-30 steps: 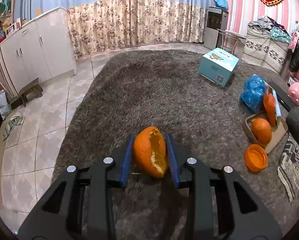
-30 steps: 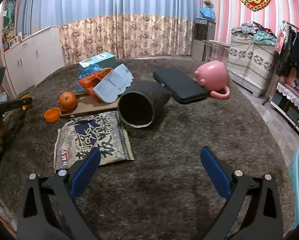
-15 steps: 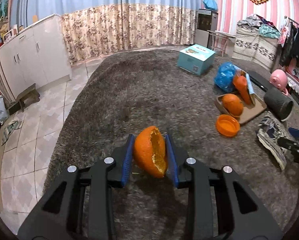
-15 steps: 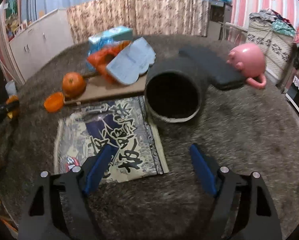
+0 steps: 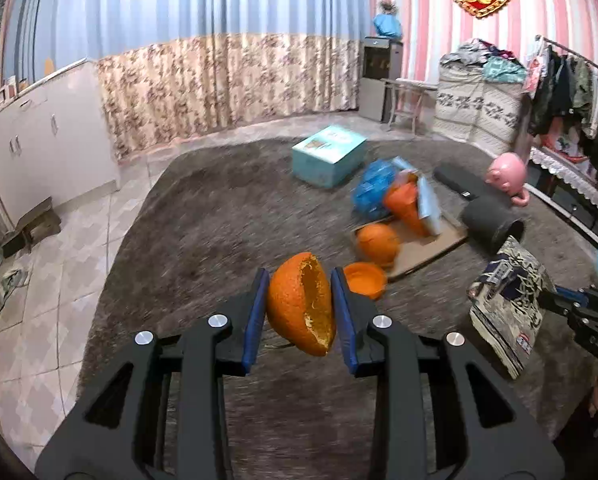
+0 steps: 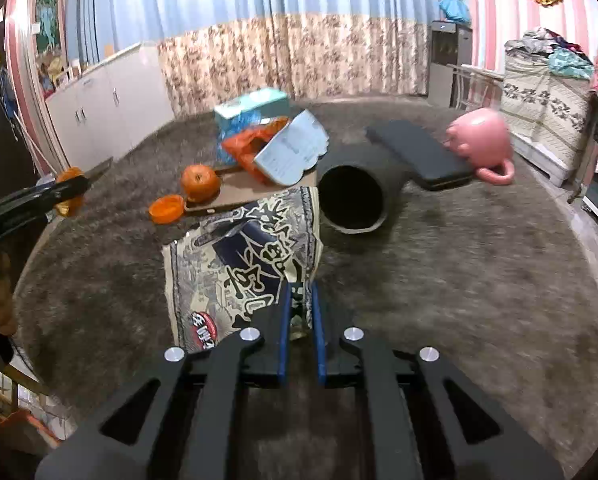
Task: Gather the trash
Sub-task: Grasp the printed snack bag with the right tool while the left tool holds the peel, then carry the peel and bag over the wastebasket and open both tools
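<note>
My left gripper (image 5: 301, 292) is shut on a piece of orange peel (image 5: 299, 306), held above the dark shaggy carpet (image 5: 219, 220). The peel and left gripper also show at the left edge of the right wrist view (image 6: 69, 190). A printed snack bag (image 6: 243, 248) lies crumpled on the carpet. My right gripper (image 6: 299, 296) has its jaws closing onto the bag's near edge, and the blue pads pinch it. In the left wrist view the same bag (image 5: 507, 304) sits at the right with the right gripper (image 5: 549, 300) at its edge.
A whole orange (image 5: 377, 240) rests on a cardboard sheet (image 5: 427, 248), with an orange lid (image 5: 364, 280) beside it. Behind are a blue plastic bag (image 5: 373, 188), a teal box (image 5: 327, 156), a black cylinder (image 6: 353, 200), a black case (image 6: 419, 154) and a pink pig-shaped pot (image 6: 481, 144).
The right gripper went forward to the snack bag and its wide jaws came together on the bag's edge. The left gripper carried the peel up and toward the pile of items.
</note>
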Tool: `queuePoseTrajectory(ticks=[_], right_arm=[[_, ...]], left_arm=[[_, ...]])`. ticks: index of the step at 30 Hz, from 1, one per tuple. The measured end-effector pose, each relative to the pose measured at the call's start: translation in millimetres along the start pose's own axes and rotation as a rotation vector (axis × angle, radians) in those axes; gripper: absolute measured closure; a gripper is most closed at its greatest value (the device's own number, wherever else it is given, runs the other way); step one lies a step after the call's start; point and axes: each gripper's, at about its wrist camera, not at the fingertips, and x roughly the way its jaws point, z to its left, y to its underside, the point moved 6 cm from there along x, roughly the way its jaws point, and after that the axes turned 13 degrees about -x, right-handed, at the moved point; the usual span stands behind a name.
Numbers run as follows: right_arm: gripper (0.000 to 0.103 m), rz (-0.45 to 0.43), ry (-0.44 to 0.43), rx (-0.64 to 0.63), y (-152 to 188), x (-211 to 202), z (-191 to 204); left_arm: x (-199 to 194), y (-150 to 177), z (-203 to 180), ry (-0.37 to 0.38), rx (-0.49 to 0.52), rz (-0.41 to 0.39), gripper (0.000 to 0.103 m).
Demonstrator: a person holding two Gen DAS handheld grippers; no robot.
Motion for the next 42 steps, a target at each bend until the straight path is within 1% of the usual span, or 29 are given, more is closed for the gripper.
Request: queuePoseTrajectory(ticks=[3,5,6,8,10,12,17,22,26,32,35,42], right_arm=[[0.092,-0.041,0.054,0.051,3,-34,-26],[0.092,-0.066,0.12,0.09,10,-62,-50],[0.092,-0.073,0.144,0.104,13,-71,-59],[0.092,-0.085,0.197,0.144,22,-93,-79],[0.092,-0.097,0.266,0.189,34,-119,-102],[0.092,-0.097,0.318,0.22,44,-136,-119],[0.092,-0.114,0.445,0.342,78,-185,-167],[0.092,-0.131,0.547,0.421,106,-222,-195],[0.092,-0.141,0.641,0.467,123,-241,-215],[0.092,-0.161,0.687,0.541,143,-254,-241],[0.092,-0.159,0.699,0.568,151,-254,-251],[0.092,-0.175,0.752,0.648,183,-270,-284]], left_arm=[[-6,-3,-31,0.048,0.025,-0.014,0.072],[-9,-4,-59,0.091,0.055,-0.021,0.072],[-10,-3,-68,0.104,0.065,-0.024,0.072],[-11,-1,-98,0.145,0.096,-0.029,0.072],[-12,4,-130,0.192,0.118,-0.023,0.072],[-13,9,-153,0.226,0.137,-0.02,0.072],[-20,23,-233,0.344,0.214,-0.007,0.072],[-29,33,-291,0.44,0.265,0.006,0.072],[-34,37,-325,0.488,0.286,0.003,0.072],[-45,43,-372,0.543,0.336,-0.026,0.072],[-44,46,-393,0.565,0.352,-0.025,0.072],[-38,62,-447,0.622,0.391,-0.004,0.072]])
